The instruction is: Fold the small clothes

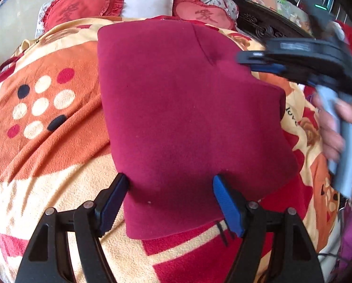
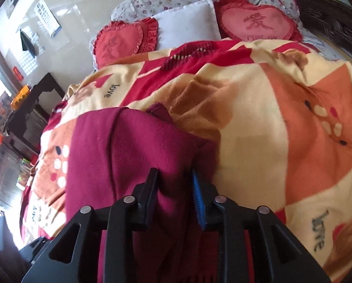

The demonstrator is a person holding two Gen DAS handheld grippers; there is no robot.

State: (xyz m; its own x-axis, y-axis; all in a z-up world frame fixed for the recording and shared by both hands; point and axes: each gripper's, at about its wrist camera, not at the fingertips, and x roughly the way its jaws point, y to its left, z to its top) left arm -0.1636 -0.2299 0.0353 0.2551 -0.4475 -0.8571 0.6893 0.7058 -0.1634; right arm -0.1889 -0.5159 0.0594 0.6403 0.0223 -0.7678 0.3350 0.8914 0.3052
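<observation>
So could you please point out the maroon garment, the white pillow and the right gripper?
maroon garment [image 1: 176, 108]: left wrist view, middle of cloth.
white pillow [image 2: 187, 23]: right wrist view, its face.
right gripper [image 1: 258, 61]: left wrist view, between its tips.

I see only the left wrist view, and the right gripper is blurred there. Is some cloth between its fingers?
Observer: Yes. In the right wrist view the right gripper has a thick fold of the maroon garment between its fingers, and they seem closed on it.
Operator: Does anything stick up beyond that fold?
Observer: A small hemmed corner of the same garment stands up just past it, against the blanket.
Operator: What stands beside the bed?
Observer: A dark wooden cabinet stands by the bed's edge, at the left of that view.
</observation>
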